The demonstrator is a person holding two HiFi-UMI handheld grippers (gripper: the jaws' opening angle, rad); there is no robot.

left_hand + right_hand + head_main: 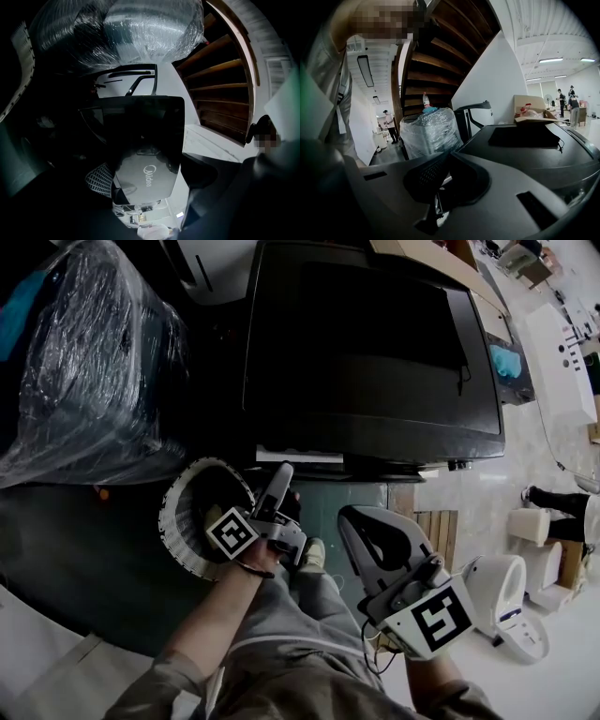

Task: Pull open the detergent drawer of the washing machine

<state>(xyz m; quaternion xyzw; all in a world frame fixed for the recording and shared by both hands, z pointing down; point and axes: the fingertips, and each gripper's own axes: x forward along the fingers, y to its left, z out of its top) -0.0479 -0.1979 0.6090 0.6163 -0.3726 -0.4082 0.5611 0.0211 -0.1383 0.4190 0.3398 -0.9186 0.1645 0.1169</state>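
Your left forearm reaches forward, and the left gripper (281, 474) points at the front edge of the washer (375, 343). Its tips are just beside a white strip there, probably the drawer (286, 456). Its own view is very dark, but the jaws stand apart with the grey Midea panel (145, 173) showing between them. The right gripper (361, 519) hangs back near your right side, jaws together on nothing. The washer's front is mostly hidden from above.
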